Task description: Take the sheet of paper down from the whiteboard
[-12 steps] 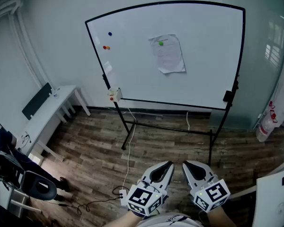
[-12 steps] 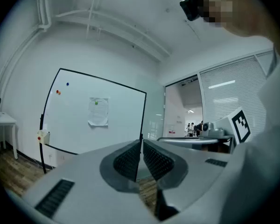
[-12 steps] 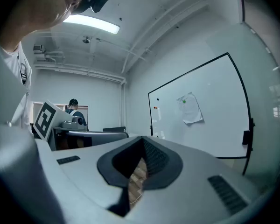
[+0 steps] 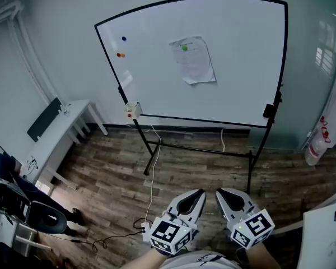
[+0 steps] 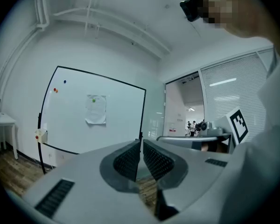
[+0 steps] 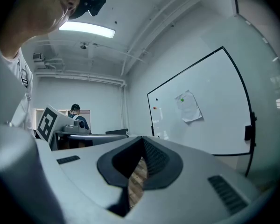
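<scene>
Hand-held grippers level, side by side

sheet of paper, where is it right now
In the head view the sheet hangs in the upper middle of the whiteboard, held at its top by a green magnet, well right of the blue magnet.

The wooden floor in front of the whiteboard lies open, so the way to the board face is free. Below the whiteboard its black stand, crossbar and splayed legs, juts out low, and a white cable trails across the planks. A small box sticks out at the whiteboard's lower left edge, a black clamp at its lower right. Left of the whiteboard a white bench lines the wall. Small magnets dot the whiteboard's upper left.
</scene>
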Action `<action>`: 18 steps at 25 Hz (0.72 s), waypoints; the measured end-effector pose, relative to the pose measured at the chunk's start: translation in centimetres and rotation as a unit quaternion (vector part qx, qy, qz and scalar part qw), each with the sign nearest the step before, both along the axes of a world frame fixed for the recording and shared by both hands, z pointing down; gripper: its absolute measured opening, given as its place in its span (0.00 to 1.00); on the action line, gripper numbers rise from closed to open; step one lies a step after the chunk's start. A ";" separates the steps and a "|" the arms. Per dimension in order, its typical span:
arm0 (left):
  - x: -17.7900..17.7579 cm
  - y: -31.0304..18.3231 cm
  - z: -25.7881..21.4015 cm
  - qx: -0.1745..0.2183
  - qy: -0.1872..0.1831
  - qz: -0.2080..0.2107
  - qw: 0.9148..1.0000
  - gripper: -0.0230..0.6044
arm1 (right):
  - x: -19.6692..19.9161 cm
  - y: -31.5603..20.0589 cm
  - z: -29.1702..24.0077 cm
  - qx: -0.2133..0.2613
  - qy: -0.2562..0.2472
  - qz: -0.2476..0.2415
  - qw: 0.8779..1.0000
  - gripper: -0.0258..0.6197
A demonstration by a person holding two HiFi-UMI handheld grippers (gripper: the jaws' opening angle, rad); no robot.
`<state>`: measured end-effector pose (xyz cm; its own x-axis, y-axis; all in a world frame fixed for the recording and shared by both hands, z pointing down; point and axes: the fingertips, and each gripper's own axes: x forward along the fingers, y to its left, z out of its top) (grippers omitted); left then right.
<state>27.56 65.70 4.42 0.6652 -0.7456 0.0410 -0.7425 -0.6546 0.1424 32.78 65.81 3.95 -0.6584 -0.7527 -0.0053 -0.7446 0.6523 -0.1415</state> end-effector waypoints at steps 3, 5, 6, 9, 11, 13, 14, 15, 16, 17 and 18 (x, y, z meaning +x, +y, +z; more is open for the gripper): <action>-0.7 -1.5 -0.3 0.003 -0.009 -0.009 1.000 0.09 | 0.5 -1.1 -0.4 0.003 -0.012 0.006 1.000 0.06; -1.5 -2.9 -0.7 0.007 -0.013 -0.018 1.000 0.09 | 0.5 -1.8 -0.6 0.008 -0.016 0.010 1.000 0.06; -1.8 -3.6 -0.9 0.009 -0.014 -0.022 1.000 0.09 | 0.6 -2.2 -0.7 0.010 -0.017 0.011 1.000 0.06; -2.0 -5.3 -1.4 0.017 -0.011 -0.032 0.999 0.09 | 1.3 -3.3 -0.6 0.010 -0.016 0.013 1.000 0.06; -2.3 -6.7 -1.6 0.022 -0.009 -0.036 0.999 0.09 | 1.2 -4.3 -0.3 0.010 -0.015 0.013 1.000 0.06; -3.1 -8.7 -1.5 0.024 -0.007 -0.039 0.999 0.09 | 0.5 -6.0 0.0 0.008 -0.011 0.012 1.000 0.06; -3.5 -9.8 -1.5 0.025 -0.006 -0.039 0.999 0.09 | 0.0 -7.0 0.1 0.008 -0.008 0.011 1.000 0.06; -4.0 -11.1 -1.5 0.027 -0.005 -0.039 0.999 0.09 | -0.6 -8.1 0.2 0.007 -0.004 0.011 1.000 0.06; -4.5 -12.4 -1.5 0.029 -0.005 -0.039 0.999 0.09 | -1.2 -9.3 0.2 0.007 0.000 0.011 1.000 0.06; -5.0 -13.8 -1.6 0.031 -0.004 -0.037 0.999 0.09 | -1.8 -10.6 0.1 0.008 0.003 0.012 1.000 0.06; -5.5 -15.2 -1.6 0.033 -0.003 -0.035 0.999 0.09 | -2.5 -12.1 0.0 0.009 0.006 0.014 1.000 0.06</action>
<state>22.05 50.47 2.78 0.6105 -0.7920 -0.0051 -0.7881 -0.6081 0.0956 30.30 53.75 4.00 -0.6376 -0.7703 -0.0118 -0.7638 0.6340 -0.1209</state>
